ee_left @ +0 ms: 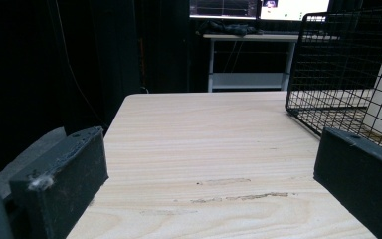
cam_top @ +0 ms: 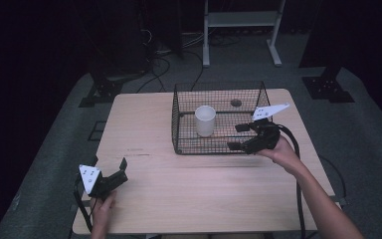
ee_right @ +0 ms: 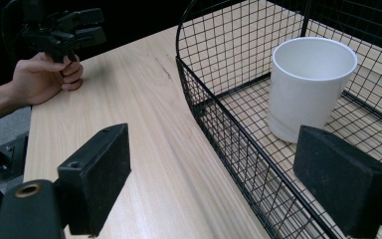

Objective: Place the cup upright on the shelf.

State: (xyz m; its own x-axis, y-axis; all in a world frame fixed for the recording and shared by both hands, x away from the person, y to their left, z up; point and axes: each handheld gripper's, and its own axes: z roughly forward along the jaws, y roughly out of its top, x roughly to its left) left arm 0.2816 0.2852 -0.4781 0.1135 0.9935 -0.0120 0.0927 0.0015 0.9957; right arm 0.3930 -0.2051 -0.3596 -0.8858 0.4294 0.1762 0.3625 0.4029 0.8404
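Straddling the near wall of the wire basket [cam_top: 179, 119], the right gripper [cam_top: 238, 137] hangs spread and empty. Beyond, upright inside, stands the white cup [cam_top: 205, 120]: probably light, stiff, slick-glazed; I'd pinch its rim.

Lighting: dim room, black surroundings; overhead light falls on the table [cam_top: 144, 129], pale and evenly lit. High view soft, grainy. Near jaws in both gripper views slightly blurred.
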